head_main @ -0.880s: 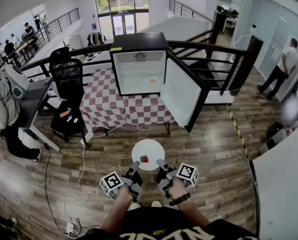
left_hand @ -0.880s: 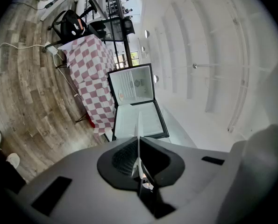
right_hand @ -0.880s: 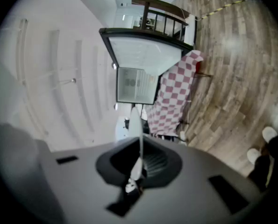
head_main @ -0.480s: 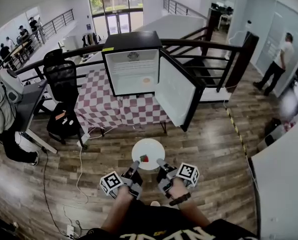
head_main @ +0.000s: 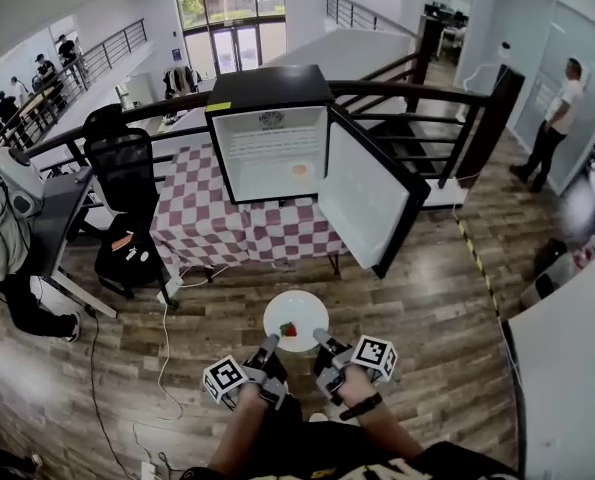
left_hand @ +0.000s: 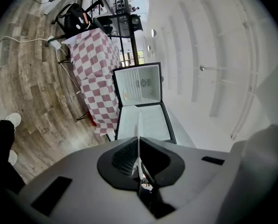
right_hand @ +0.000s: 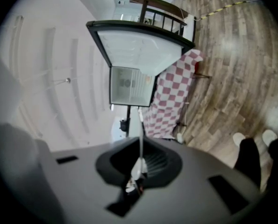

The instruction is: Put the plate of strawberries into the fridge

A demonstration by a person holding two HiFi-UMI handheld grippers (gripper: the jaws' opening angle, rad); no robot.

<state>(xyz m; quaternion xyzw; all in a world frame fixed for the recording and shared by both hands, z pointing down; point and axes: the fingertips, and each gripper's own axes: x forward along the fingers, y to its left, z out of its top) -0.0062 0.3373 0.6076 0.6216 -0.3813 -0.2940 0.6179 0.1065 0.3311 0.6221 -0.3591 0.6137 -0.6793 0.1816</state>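
**Plate held by both grippers, open fridge straight ahead**

The white plate [head_main: 295,318] is in the air on the near side of the fridge [head_main: 272,138], above the wooden floor [head_main: 427,298], and it looks roughly level. A red strawberry [head_main: 288,330] sits towards its near edge; only one small clump can be made out.

The left gripper [head_main: 270,343] has the near-left rim and the right gripper [head_main: 320,338] the near-right rim. In each gripper view the fingers are closed almost completely, with the thin white edge of the plate pinched between the dark pads.

From the fingers the plate reaches forward, towards the fridge. It is round, so it has no long axis to line up. The fridge stands on a checked tabletop [head_main: 227,223], well apart from the plate and directly beyond it. Its door [head_main: 362,193] swings out on the right side of the fridge, towards the person, and the white interior faces the plate.

Neither hand seems nearer the fridge. In my judgement, the coming move is a straight carry forward and up into the opening, staying left of the door's edge.
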